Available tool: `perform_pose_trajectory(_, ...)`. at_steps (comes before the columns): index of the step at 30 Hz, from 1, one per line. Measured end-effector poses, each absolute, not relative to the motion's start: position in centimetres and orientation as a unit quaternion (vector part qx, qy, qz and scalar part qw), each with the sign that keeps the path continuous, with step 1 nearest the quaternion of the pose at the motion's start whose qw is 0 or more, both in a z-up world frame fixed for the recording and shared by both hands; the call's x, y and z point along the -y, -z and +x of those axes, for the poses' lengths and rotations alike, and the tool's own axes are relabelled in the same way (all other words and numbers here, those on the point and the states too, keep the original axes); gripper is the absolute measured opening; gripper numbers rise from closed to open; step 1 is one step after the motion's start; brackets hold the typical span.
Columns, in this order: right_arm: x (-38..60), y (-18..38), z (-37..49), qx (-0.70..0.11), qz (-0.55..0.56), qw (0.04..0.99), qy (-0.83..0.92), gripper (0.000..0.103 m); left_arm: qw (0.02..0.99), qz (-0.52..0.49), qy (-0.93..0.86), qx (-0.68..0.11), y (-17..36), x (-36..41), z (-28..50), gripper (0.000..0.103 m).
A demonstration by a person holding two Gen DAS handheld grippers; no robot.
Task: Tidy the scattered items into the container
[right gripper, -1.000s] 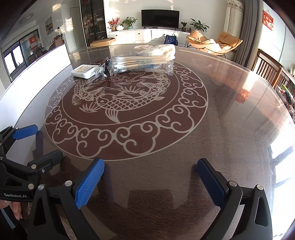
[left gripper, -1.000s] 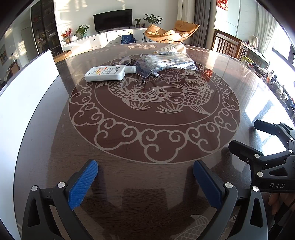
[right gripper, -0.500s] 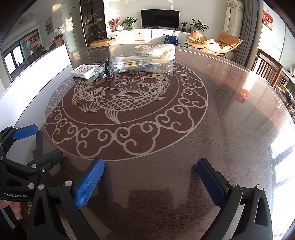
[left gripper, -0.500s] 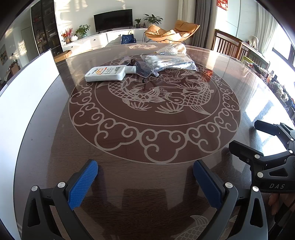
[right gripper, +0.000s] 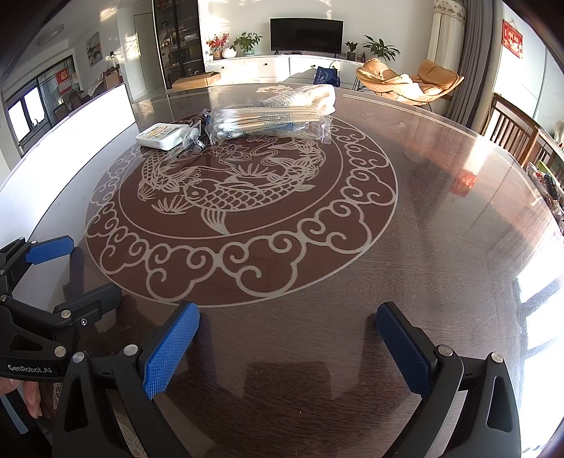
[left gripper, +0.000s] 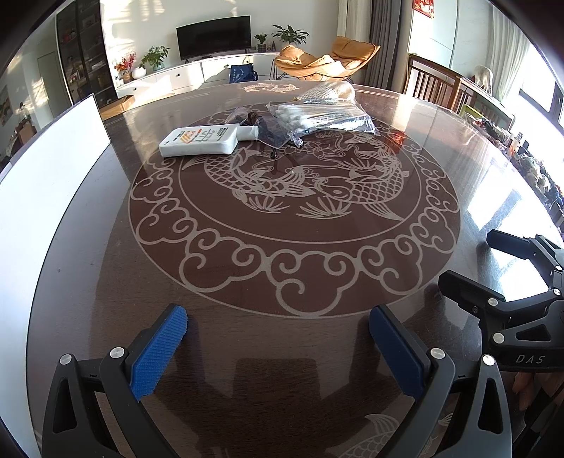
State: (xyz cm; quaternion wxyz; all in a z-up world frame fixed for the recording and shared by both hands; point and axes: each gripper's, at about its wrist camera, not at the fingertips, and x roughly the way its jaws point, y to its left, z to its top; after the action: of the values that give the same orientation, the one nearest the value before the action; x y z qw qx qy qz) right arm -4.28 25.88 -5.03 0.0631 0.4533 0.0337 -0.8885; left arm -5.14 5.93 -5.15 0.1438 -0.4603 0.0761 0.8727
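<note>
Both tongs (left gripper: pixel 278 347) motionless as before

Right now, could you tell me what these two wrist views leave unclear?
- The container: no view clearly shows one.
- The dark items between the white bottle and the cotton swab bag: wrapped in glare-covered clear plastic, too small to identify.
- The bottle's label: too small to read.
- The pale bundle behind the bag: partly hidden by it.

Living room, sunlit. Round dark table (left gripper: pixel 105 289) with carp medallion. Far wall: black television (right gripper: pixel 306 34), white cabinet (right gripper: pixel 268 67), potted plants (right gripper: pixel 248 42). Right: orange lounge chair (right gripper: pixel 409 81), grey curtain (right gripper: pixel 472 63), wooden chairs (left gripper: pixel 433 86).
</note>
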Motion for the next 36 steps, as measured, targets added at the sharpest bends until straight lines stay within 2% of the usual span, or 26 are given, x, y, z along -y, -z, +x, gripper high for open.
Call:
perform_pose_trajectory(3, -25.9, 5.0, -4.3, -0.034, 0.453, 0.063, 0.888, 0.101, 0.170, -0.459, -0.867, -0.092, 5.1, -5.1, -6.6, 0.103)
perform_pose_trajectory(8, -25.9, 5.0, -4.3, -0.034, 0.454, 0.063, 0.888, 0.101, 0.092, -0.463, -0.880, -0.045, 5.0, -1.5, -7.7, 0.103)
perform_pose_trajectory(12, -25.9, 5.0, -4.3, -0.034, 0.454, 0.063, 0.888, 0.102, 0.073, -0.463, -0.883, -0.040, 5.0, -1.3, -7.7, 0.103)
perform_pose_trajectory(31, -25.9, 5.0, -4.3, -0.035, 0.454, 0.063, 0.888, 0.102, 0.073, -0.466, -0.881, -0.040, 5.0, -1.3, -7.7, 0.103)
perform_pose_trajectory(36, -25.6, 4.2, -7.5, -0.044, 0.472, 0.069, 0.878, 0.101, 0.073, -0.466, -0.881, -0.040, 5.0, -1.3, -7.7, 0.103)
